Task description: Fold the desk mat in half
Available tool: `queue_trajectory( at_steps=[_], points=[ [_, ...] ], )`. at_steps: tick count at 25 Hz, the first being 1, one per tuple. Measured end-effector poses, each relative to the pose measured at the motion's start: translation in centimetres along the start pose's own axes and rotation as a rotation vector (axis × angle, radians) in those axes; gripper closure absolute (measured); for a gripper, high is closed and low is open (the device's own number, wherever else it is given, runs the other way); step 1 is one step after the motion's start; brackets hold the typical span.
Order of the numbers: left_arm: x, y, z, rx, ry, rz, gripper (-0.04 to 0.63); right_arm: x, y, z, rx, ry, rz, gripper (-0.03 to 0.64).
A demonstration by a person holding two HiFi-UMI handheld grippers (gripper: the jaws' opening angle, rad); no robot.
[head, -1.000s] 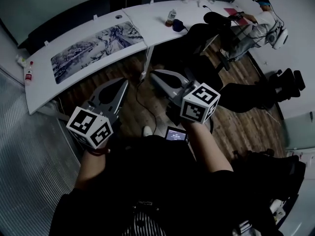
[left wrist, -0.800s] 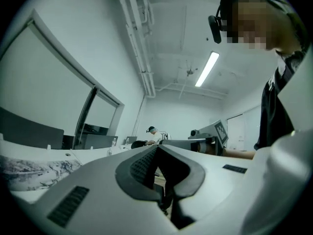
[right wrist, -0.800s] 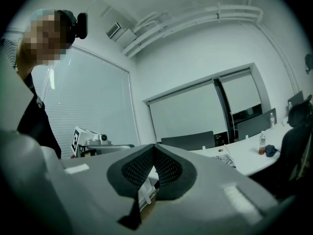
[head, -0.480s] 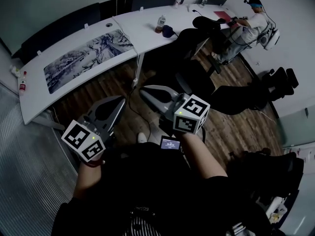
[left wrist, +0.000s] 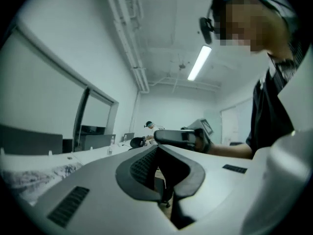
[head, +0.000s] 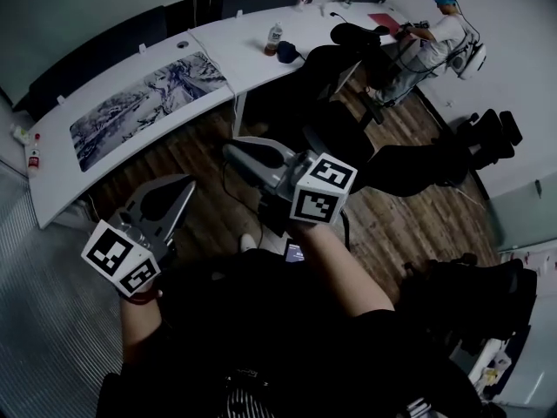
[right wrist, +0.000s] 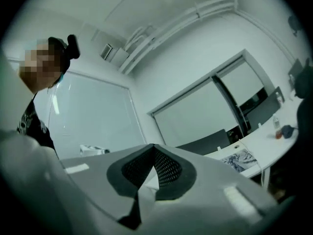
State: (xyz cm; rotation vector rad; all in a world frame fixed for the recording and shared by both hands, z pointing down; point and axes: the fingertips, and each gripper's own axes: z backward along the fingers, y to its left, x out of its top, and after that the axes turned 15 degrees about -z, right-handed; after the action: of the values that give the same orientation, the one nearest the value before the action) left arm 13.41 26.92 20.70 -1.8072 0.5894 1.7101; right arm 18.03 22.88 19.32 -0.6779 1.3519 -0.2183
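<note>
Desk mat (head: 144, 110): lay flat and unfolded on the white curved surface (head: 252, 55), long side along the surface's run, dark blue-and-white print facing up. It sat well ahead of both sets of fingers, beyond the tips and up-left of them in the head view. Nothing touched it.

Left gripper (head: 180, 190): held out low over the wooden floor (head: 196, 151), short of the surface's near edge, marker cube at the wrist end. In its own view the left gripper's fingers (left wrist: 142, 168) were pressed together at the tips with nothing between them. The mat showed only as a pale printed strip far off to the left of those fingers (left wrist: 34, 174).

Right gripper (head: 235, 152): held beside the left one and a little further forward, also over the floor and clear of the surface. Its fingers (right wrist: 168, 170) were closed tip to tip, empty. From there the mat (right wrist: 239, 159) lay to the right of the fingers and well beyond them.

Also noted: a clear bottle (head: 273, 35) stood on the surface to the right of the mat, past the right fingertips. A black office chair (head: 348, 55) stood at the surface beyond that. A second person (head: 439, 29) worked at the far end of the room. A small red-labelled bottle (head: 33, 157) stood at the surface's left end, left of the mat.
</note>
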Motion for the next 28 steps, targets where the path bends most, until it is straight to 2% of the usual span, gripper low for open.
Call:
queue_trajectory(
  at_steps=[3, 5, 9, 13, 14, 16, 17, 20, 22, 24, 25, 28],
  points=[
    [-0.2, 2.6, 1.4, 0.070, -0.038, 0.107, 0.589, -1.6, 0.7, -0.7, -0.019, 0.083, 0.061, 0.614],
    [0.8, 2.1, 0.8, 0.049, -0.093, 0.148, 0.589, -1.6, -0.1, -0.1, -0.028, 0.077, 0.013, 0.614],
    [0.7, 1.0, -1.7, -0.003, -0.068, 0.107, 0.589, -1.6, -1.5, -0.6, -0.041, 0.074, -0.007, 0.614],
    [0.2, 1.0, -3.4, -0.026, -0.075, 0.152, 0.589, -1.3, -2.3, -0.4, -0.065, 0.088, 0.025, 0.614],
    [0.3, 1.6, -4.0, -0.027, -0.103, 0.186, 0.589, -0.6, -3.0, -0.4, -0.074, 0.074, 0.037, 0.614],
    [0.2, 3.5, -4.9, -0.027, -0.195, 0.326, 0.589, 0.6, -4.2, -1.1, -0.077, 0.047, 0.041, 0.614],
    [-0.1, 4.6, -5.0, -0.008, -0.214, 0.368, 0.589, 0.9, -4.7, -1.7, -0.073, 0.044, 0.043, 0.614],
    [-1.4, 7.9, -5.1, 0.079, -0.172, 0.332, 0.589, 1.8, -6.8, -2.9, -0.056, 0.047, 0.043, 0.614],
    [-2.3, 8.8, -6.4, 0.116, -0.103, 0.246, 0.589, 2.8, -8.8, -3.0, -0.043, 0.033, 0.026, 0.614],
    [-2.1, 8.9, -8.8, 0.113, -0.057, 0.136, 0.589, 4.3, -10.6, -3.3, -0.020, 0.022, 0.015, 0.614],
    [-1.5, 9.0, -10.1, 0.098, -0.067, 0.110, 0.589, 5.3, -11.3, -3.5, -0.002, 0.018, 0.014, 0.614],
    [-0.9, 10.6, -13.1, 0.091, -0.099, 0.098, 0.589, 7.1, -12.8, -3.8, 0.044, 0.046, 0.045, 0.614]
  ],
)
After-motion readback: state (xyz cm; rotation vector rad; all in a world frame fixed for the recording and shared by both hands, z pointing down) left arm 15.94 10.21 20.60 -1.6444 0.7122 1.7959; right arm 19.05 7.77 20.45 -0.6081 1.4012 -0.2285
